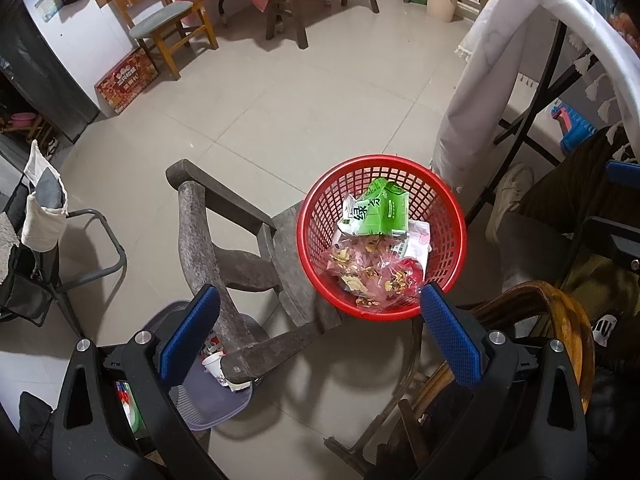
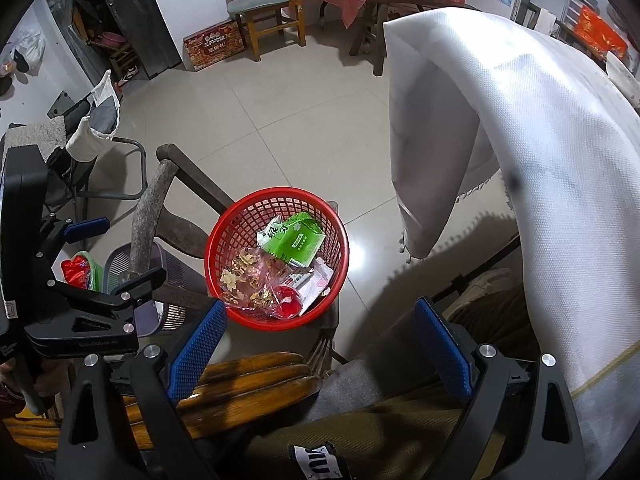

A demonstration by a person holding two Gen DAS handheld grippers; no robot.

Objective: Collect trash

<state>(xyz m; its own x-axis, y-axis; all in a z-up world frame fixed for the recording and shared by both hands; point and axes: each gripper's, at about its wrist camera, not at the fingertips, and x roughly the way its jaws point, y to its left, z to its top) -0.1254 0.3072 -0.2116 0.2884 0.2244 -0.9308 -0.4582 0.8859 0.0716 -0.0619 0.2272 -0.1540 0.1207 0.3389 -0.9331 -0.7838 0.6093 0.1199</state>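
1. Clearly, the dark weathered wooden chair (image 1: 240, 248) carries the round red plastic mesh basket (image 1: 316, 216) on its seat, the basket's open mouth pointing up.
2. We hold the left gripper (image 1: 320, 320) and right gripper (image 2: 316, 332) above it, both spread wide and empty.
3. Inside, the green paper carton (image 1: 384, 208) lies tilted, long axis across the basket, beside a clear pink plastic wrapper (image 1: 372, 268).
4. We judge a nudge could tip the basket off the seat's edge.
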